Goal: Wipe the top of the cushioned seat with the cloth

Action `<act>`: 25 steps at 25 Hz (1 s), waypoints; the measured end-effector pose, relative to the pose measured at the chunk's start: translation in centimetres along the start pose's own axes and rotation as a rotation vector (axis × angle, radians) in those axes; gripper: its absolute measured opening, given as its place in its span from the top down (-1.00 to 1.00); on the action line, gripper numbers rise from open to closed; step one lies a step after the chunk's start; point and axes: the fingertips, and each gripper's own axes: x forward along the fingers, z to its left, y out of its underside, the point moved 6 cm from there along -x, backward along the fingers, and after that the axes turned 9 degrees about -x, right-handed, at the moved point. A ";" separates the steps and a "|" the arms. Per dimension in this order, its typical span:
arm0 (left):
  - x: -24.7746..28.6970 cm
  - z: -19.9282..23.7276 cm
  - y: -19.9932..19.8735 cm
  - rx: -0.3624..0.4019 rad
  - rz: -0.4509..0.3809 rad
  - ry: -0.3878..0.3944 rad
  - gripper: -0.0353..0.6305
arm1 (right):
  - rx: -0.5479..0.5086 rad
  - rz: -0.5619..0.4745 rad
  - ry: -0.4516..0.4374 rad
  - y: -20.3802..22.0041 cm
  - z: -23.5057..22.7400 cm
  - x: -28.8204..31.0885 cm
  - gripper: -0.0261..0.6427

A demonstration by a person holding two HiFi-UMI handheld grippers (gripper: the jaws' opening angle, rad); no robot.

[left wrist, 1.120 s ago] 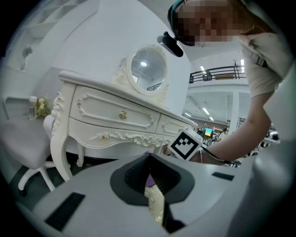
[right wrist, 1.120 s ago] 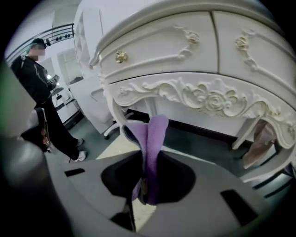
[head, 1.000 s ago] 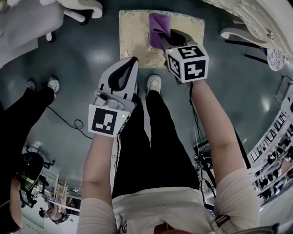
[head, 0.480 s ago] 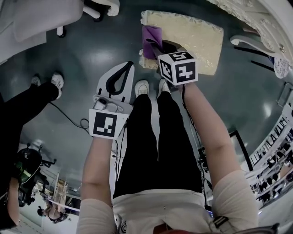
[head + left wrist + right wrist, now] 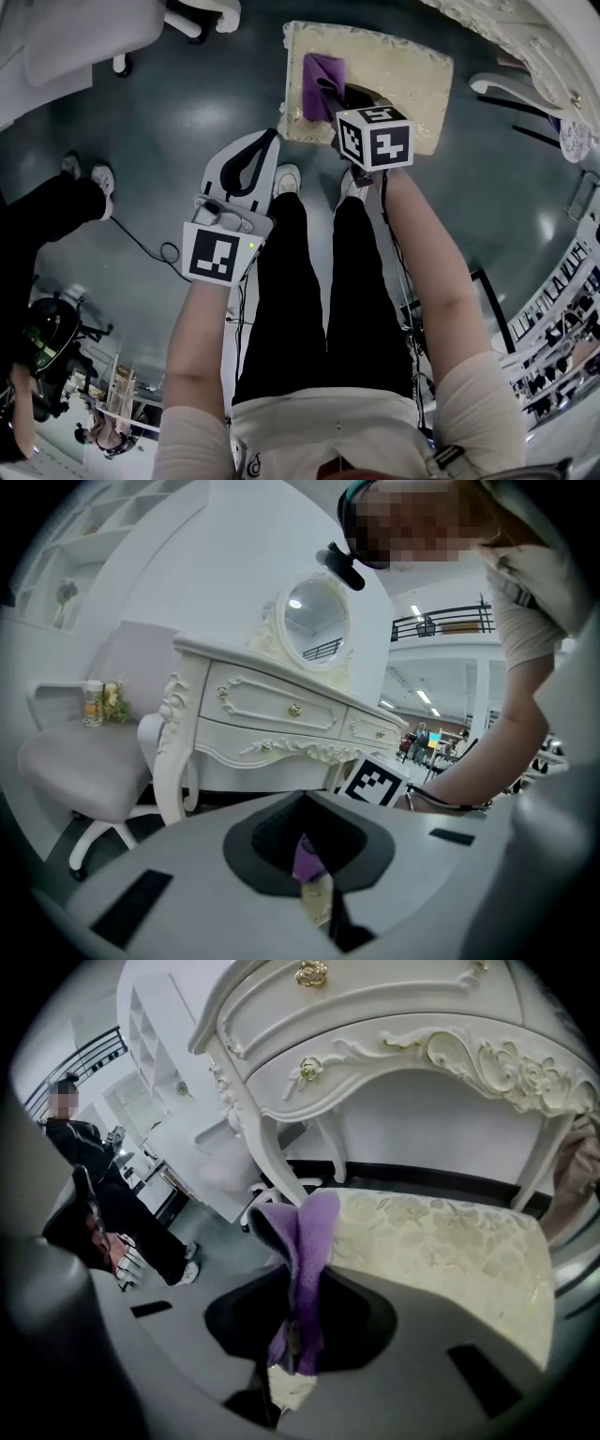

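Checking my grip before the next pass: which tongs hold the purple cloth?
The right tongs, shut on the purple cloth over the cushioned seat; the left tongs are shut and empty.

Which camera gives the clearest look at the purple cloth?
The right gripper view: the purple cloth fills the middle, pinched by the right gripper. The head view shows it small over the seat; the left gripper view, only a sliver.

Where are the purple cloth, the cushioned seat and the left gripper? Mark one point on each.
purple cloth [image 5: 305, 1251], right gripper view, fold between the jaws.
cushioned seat [image 5: 403, 70], head view, bare top.
left gripper [image 5: 270, 139], head view, where its tips meet.
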 end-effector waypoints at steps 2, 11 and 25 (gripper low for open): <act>0.9 -1.3 0.1 0.005 -0.005 0.005 0.85 | -0.025 0.003 0.011 0.5 -1.2 -0.5 0.69; 4.6 -6.9 0.7 0.038 0.010 0.037 0.85 | 0.038 0.000 0.019 3.3 -7.6 -3.8 0.69; 11.0 -14.8 1.3 0.057 -0.047 0.028 0.85 | -0.141 0.067 0.123 7.1 -17.1 -9.3 0.68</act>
